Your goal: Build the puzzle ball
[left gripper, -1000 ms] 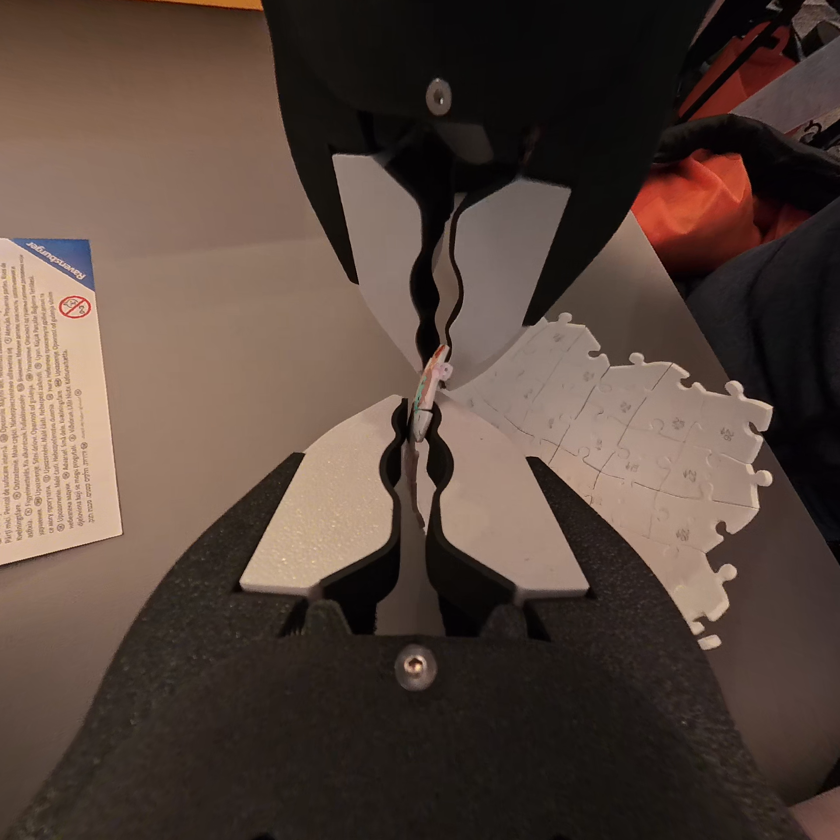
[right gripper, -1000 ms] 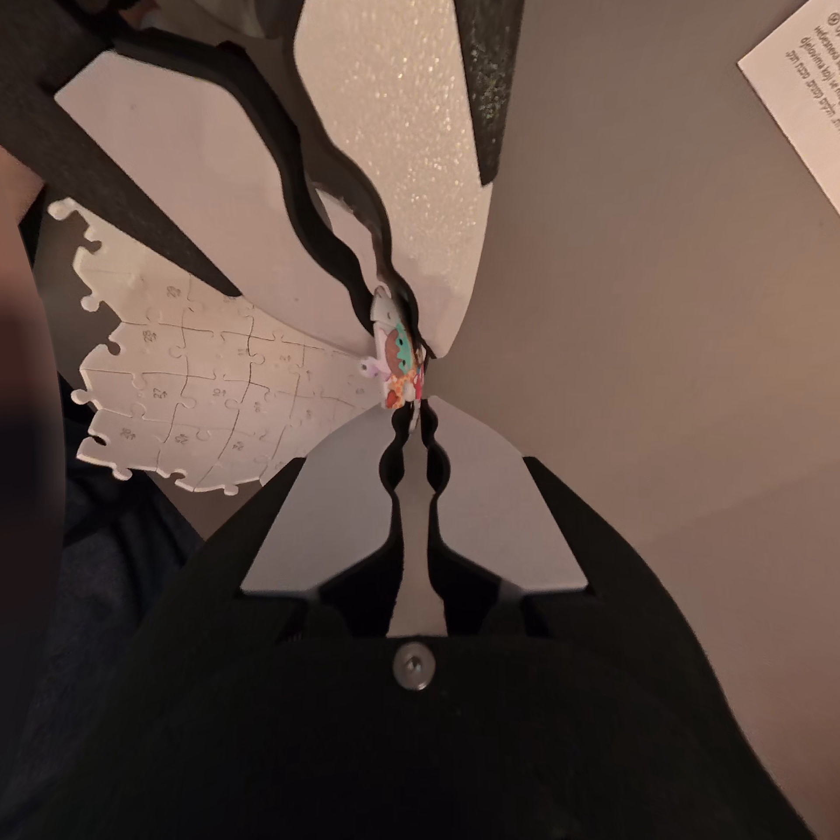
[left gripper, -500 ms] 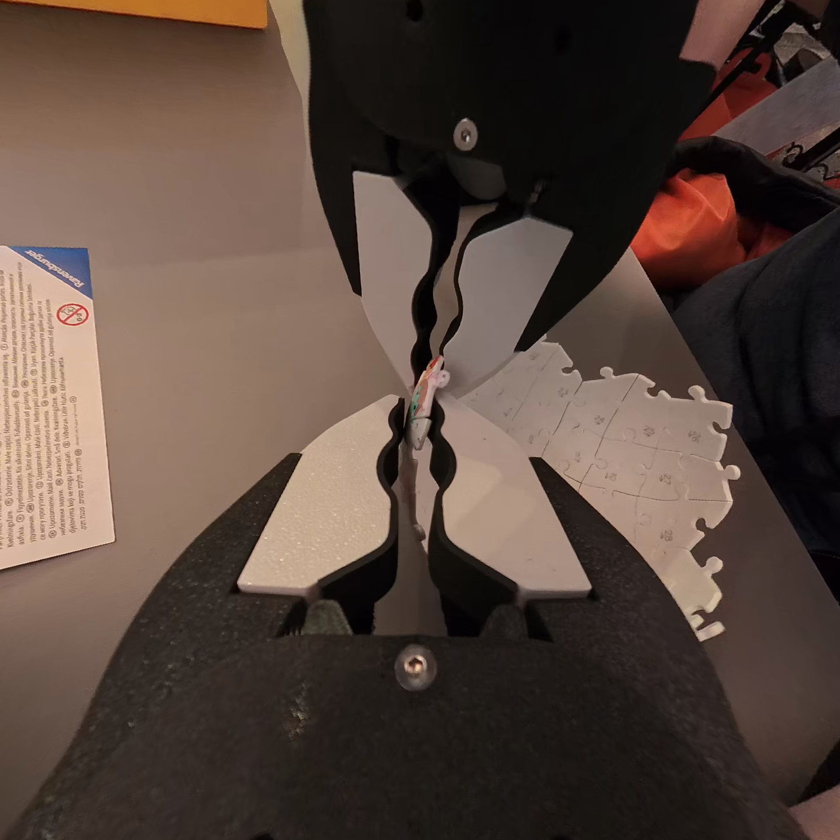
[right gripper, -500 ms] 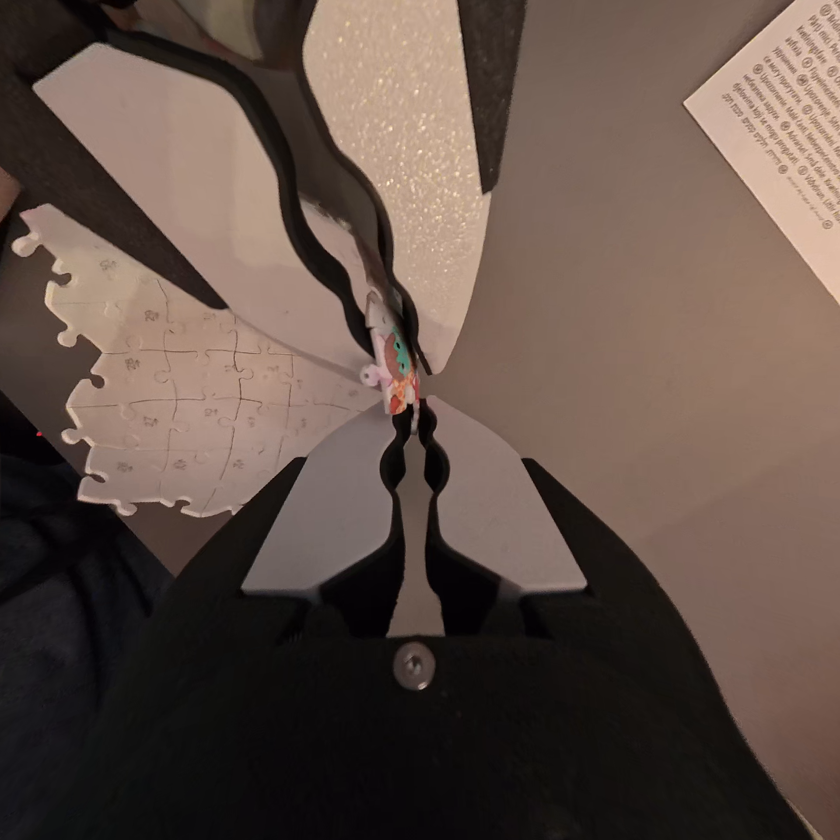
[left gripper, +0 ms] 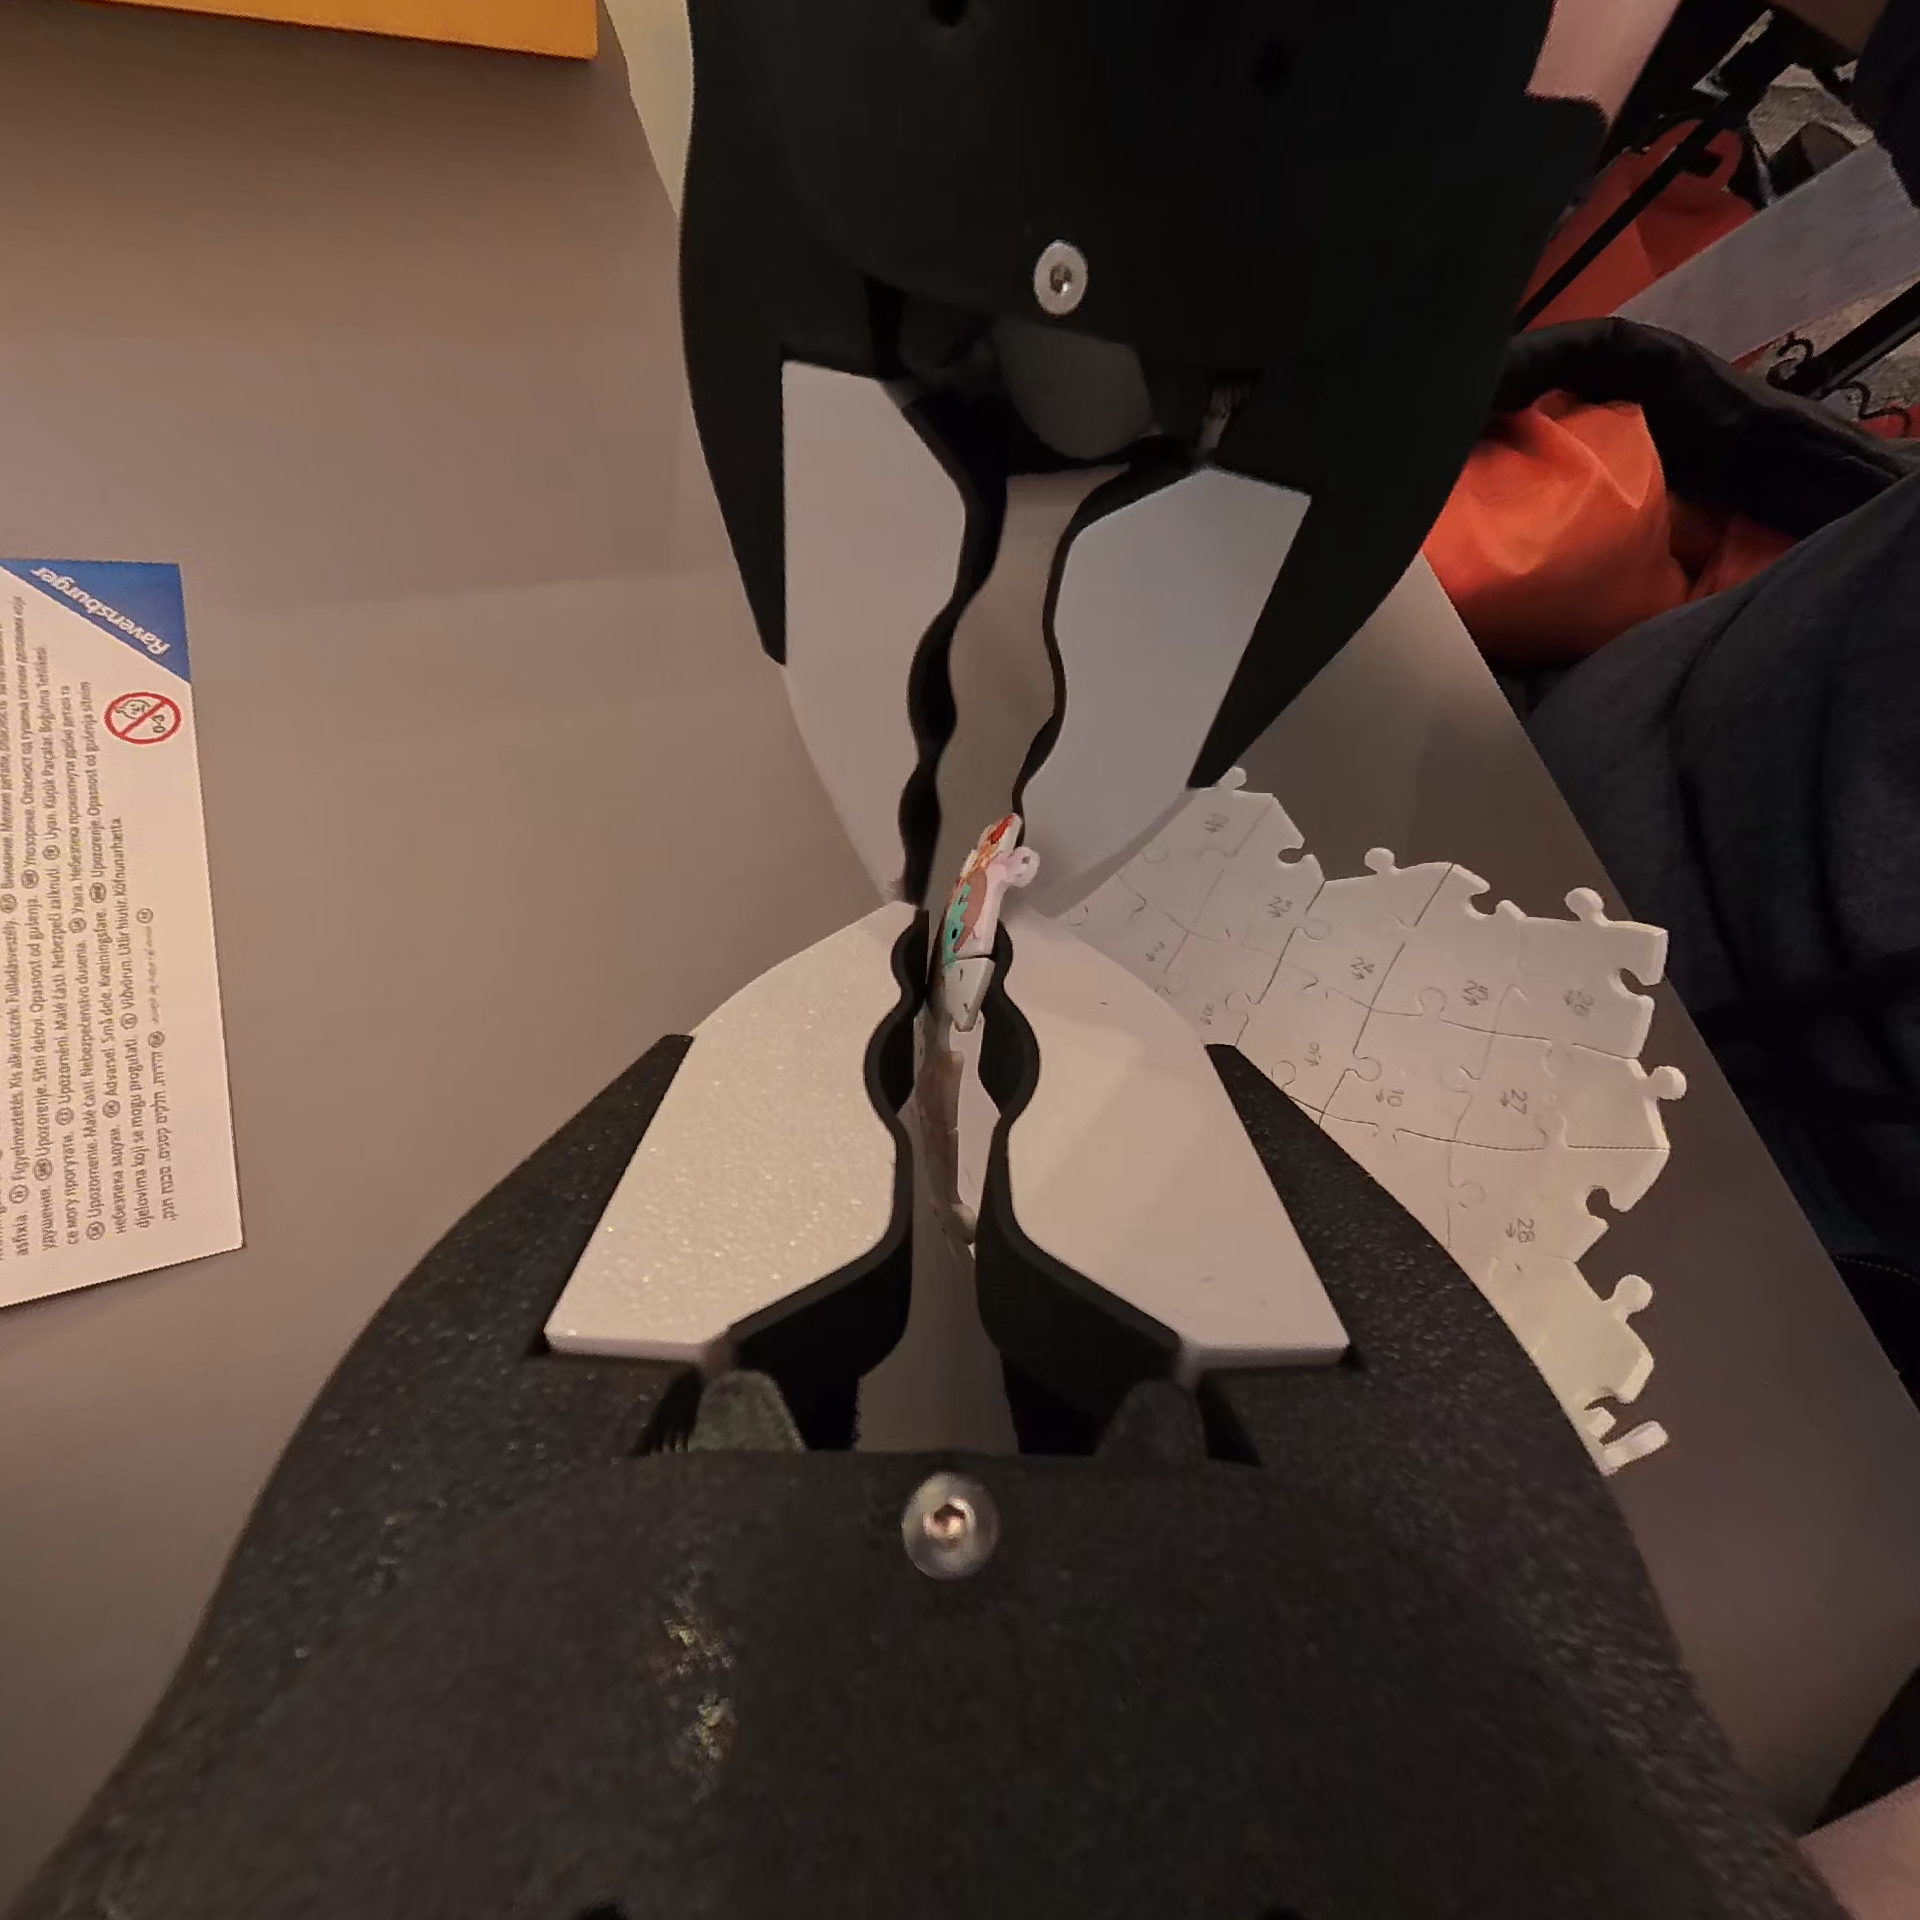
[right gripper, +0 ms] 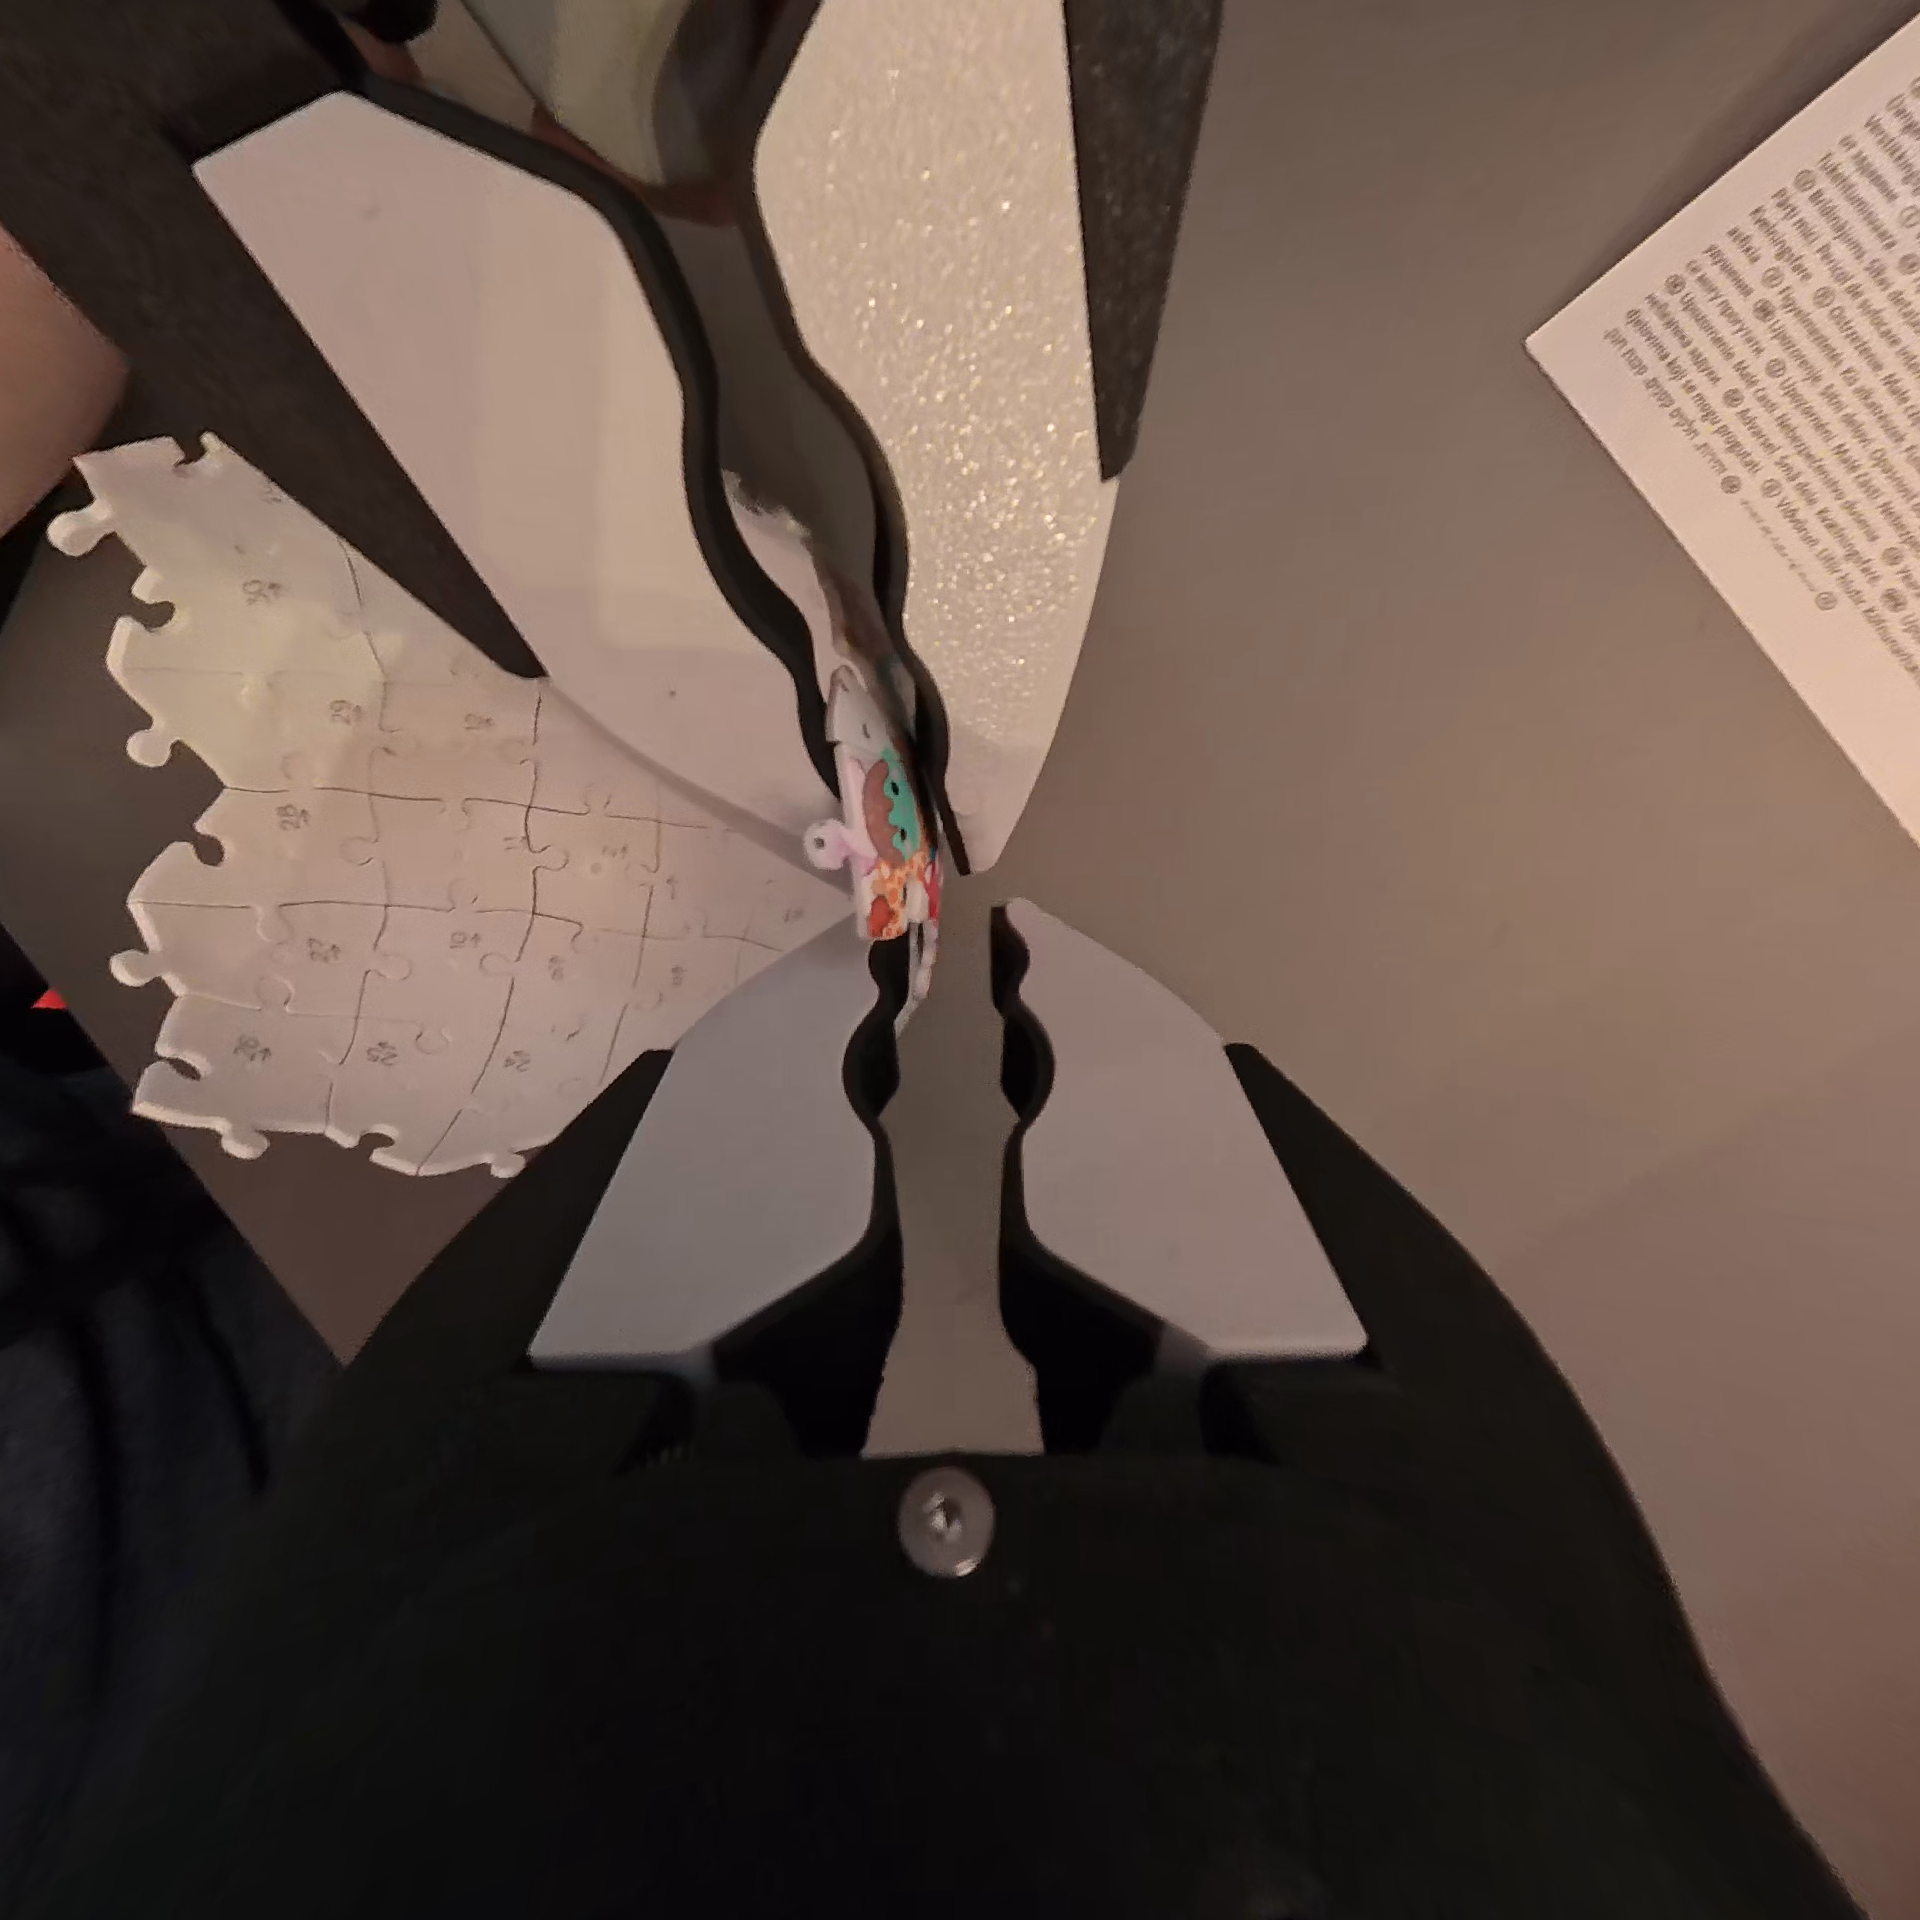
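Observation:
My two grippers meet tip to tip above the grey table (left gripper: 468, 623). My left gripper (left gripper: 958, 940) is shut on a small colourful puzzle piece (left gripper: 971, 914), held edge-on and sticking out past its tips. It also shows in the right wrist view (right gripper: 888, 821), held by the left gripper (right gripper: 899, 831). My right gripper (right gripper: 940, 935) is open, with its jaws a little apart. The piece's lower end lies at its left fingertip. The right gripper (left gripper: 966, 842) shows opposite in the left wrist view. An assembled white curved puzzle section (left gripper: 1403, 1039) lies back side up on the table (right gripper: 364, 883).
A printed leaflet (left gripper: 94, 935) lies on the table, and it also shows in the right wrist view (right gripper: 1787, 416). A yellow box edge (left gripper: 364, 21) is at the back. The table edge runs close to the white section, with an orange bag (left gripper: 1558, 520) and a person's dark clothing (left gripper: 1766, 831) beyond. The tips of both grippers are at nearly the same place.
My right gripper has opened its jaws and let go of the piece's end. The left gripper still grips the piece. Both views shifted slightly over the table.

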The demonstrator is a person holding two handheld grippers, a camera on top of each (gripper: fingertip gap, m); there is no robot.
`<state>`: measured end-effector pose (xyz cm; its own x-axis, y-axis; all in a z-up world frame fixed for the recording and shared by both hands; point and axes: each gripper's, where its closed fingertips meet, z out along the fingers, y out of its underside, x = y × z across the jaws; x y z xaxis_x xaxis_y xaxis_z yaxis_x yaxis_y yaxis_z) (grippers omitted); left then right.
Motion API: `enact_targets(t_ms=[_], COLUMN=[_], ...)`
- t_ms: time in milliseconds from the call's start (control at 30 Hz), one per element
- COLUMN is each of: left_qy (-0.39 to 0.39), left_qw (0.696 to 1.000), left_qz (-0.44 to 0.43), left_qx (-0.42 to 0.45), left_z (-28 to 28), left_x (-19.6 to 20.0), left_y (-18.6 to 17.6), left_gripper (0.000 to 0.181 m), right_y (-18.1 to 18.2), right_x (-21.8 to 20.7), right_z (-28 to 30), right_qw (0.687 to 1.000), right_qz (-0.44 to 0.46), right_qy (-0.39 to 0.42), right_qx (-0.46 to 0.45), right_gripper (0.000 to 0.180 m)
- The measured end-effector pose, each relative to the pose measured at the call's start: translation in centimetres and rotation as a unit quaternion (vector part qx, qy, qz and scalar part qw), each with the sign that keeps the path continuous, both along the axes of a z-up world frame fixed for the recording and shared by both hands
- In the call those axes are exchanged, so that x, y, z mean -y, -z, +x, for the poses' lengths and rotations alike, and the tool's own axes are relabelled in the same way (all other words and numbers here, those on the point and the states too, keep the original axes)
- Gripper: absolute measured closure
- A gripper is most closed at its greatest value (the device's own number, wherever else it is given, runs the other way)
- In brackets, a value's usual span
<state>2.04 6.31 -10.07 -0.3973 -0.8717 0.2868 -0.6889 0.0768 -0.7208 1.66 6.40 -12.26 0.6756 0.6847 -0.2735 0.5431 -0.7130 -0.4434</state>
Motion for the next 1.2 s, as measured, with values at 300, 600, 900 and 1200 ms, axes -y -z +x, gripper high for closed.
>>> enact_targets(t_ms=[300, 600, 900, 1200], left_qy=[0.003, -0.012, -0.095, -0.258], left_qw=[1.0, 0.999, 0.992, 0.96], left_qz=[-0.011, -0.02, 0.027, 0.102], left_qx=[0.004, 0.033, 0.074, 0.043], left_z=[-0.2, -0.6, -4.1, -12.2], left_x=[0.1, -0.6, -2.4, 0.5], left_y=[-0.2, -2.2, -8.2, -6.1], left_gripper=[0.173, 0.159, 0.146, 0.107], right_y=[0.0, -1.4, -3.0, -2.8], right_x=[0.3, 0.4, 0.4, -0.8], right_z=[-0.2, 0.5, 1.3, 0.9], right_qw=[0.999, 0.996, 0.989, 0.99], right_qz=[0.014, 0.045, 0.079, 0.076], right_qy=[-0.046, -0.077, -0.124, -0.084], right_qx=[-0.013, 0.004, -0.013, -0.09], right_gripper=[0.158, 0.156, 0.17, 0.16])
